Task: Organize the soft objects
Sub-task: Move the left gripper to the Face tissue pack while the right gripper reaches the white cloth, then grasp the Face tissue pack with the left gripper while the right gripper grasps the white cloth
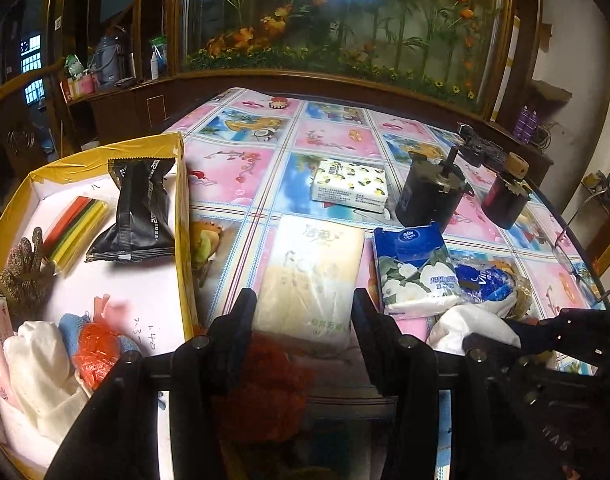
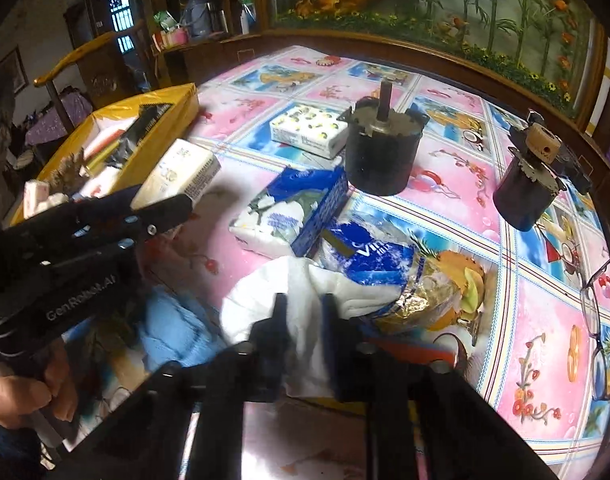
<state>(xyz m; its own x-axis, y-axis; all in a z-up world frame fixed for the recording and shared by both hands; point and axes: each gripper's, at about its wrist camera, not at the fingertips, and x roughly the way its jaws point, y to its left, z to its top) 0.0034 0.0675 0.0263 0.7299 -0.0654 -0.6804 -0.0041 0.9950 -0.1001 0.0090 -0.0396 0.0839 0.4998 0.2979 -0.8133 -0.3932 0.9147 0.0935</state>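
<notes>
My left gripper (image 1: 305, 308) is shut on a cream tissue pack (image 1: 309, 264), held tilted just right of the yellow box (image 1: 181, 184). The box holds a black packet (image 1: 137, 212), coloured sticks, a white cloth and red mesh. In the right wrist view, my right gripper (image 2: 305, 312) is shut on a crumpled white cloth (image 2: 265, 292) on the table's near side. A blue floral tissue pack (image 2: 289, 216) and a blue plastic wrapper (image 2: 369, 256) lie just beyond the cloth. A lemon-print tissue pack (image 2: 305, 130) sits farther back.
Two black cylindrical motors (image 2: 381, 156) (image 2: 525, 192) stand on the patterned tablecloth behind the packs. Eyeglasses (image 2: 597, 320) lie at the right table edge. A light blue cloth (image 2: 173, 332) lies under the left gripper. A person's hand (image 2: 17, 396) holds the left gripper's handle.
</notes>
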